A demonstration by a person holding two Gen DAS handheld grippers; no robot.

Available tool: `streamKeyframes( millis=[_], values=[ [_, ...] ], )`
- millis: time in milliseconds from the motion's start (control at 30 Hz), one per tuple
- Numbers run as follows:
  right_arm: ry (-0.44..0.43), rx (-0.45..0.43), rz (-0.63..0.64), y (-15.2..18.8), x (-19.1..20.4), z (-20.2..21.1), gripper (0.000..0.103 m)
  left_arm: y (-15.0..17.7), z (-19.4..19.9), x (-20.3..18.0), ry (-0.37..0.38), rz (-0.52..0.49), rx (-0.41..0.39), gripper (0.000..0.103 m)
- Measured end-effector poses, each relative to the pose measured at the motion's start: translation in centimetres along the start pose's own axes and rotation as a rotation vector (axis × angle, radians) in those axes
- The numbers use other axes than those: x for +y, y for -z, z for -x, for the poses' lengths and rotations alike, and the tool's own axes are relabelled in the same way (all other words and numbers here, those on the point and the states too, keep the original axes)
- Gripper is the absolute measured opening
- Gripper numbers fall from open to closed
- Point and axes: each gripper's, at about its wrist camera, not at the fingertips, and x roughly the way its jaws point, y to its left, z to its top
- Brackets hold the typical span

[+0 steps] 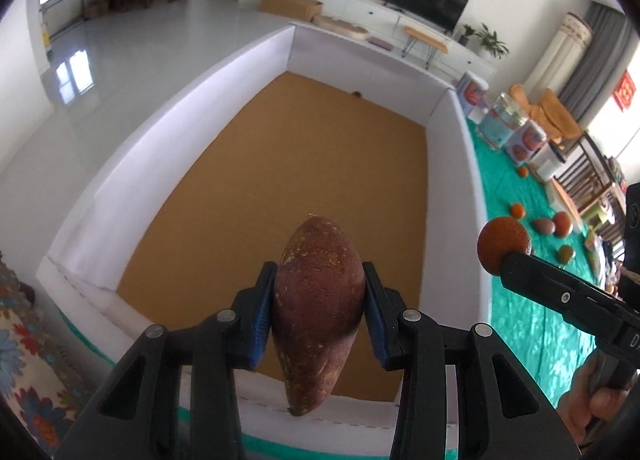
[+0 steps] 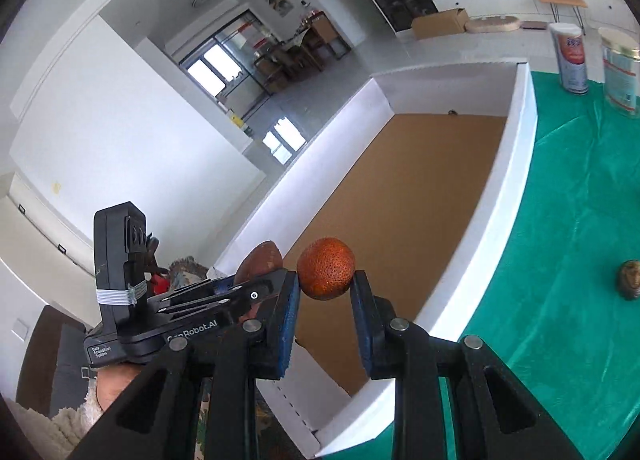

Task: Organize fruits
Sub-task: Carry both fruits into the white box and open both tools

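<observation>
My left gripper (image 1: pixel 319 300) is shut on a reddish-brown sweet potato (image 1: pixel 318 308), held point-down above the near end of a white-walled box (image 1: pixel 452 164) with a brown cardboard floor. My right gripper (image 2: pixel 326 292) is shut on a small orange fruit (image 2: pixel 326 274), held above the box's near right wall (image 2: pixel 500 196). In the left wrist view the right gripper's fruit (image 1: pixel 502 246) shows at the right, over the box's right wall. In the right wrist view the sweet potato (image 2: pixel 260 260) shows behind the left gripper's body.
A green cloth (image 1: pixel 528 324) covers the table right of the box. Several loose fruits (image 1: pixel 554 225) lie on it, with tins and jars (image 1: pixel 494 126) farther back. One dark fruit (image 2: pixel 630 278) lies on the cloth. A small dark speck (image 1: pixel 355 93) sits at the box's far wall.
</observation>
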Motion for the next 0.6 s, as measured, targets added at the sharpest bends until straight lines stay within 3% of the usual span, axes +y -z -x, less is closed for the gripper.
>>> streamKeyframes(
  millis=[100, 167, 233, 300, 367, 433, 533, 600],
  values=[
    [0.046, 0.027, -0.002, 0.3, -0.1, -2.0, 0.033, 0.4, -1.0, 0.5, -0.044, 0.006, 0.016, 0.044],
    [0.054, -0.006, -0.011, 0.5, -0.5, -1.2, 0.046, 0.3, -0.7, 0.1, -0.052, -0.004, -0.014, 0.067],
    [0.084, -0.060, -0.014, 1.0, -1.0, 1.2, 0.057, 0.1, 0.3, -0.7, -0.065, -0.018, -0.064, 0.082],
    [0.145, -0.126, -0.009, 1.8, -2.3, 4.5, 0.066, -0.3, 1.6, -2.6, -0.056, -0.046, -0.117, 0.083],
    [0.261, -0.198, -0.008, 3.3, -3.9, 8.2, 0.083, -0.2, 3.3, -5.3, -0.009, -0.090, -0.166, 0.086],
    [0.429, -0.259, -0.036, 5.6, -6.4, 12.4, 0.094, 0.2, 4.7, -9.2, 0.071, -0.162, -0.201, 0.090],
    [0.679, -0.296, -0.124, 8.9, -11.2, 17.3, 0.099, 2.0, 5.4, -16.3, 0.192, -0.298, -0.206, 0.096],
    [0.837, -0.273, -0.183, 10.7, -15.3, 19.2, 0.099, 3.8, 4.2, -20.9, 0.278, -0.378, -0.160, 0.097]
  ],
)
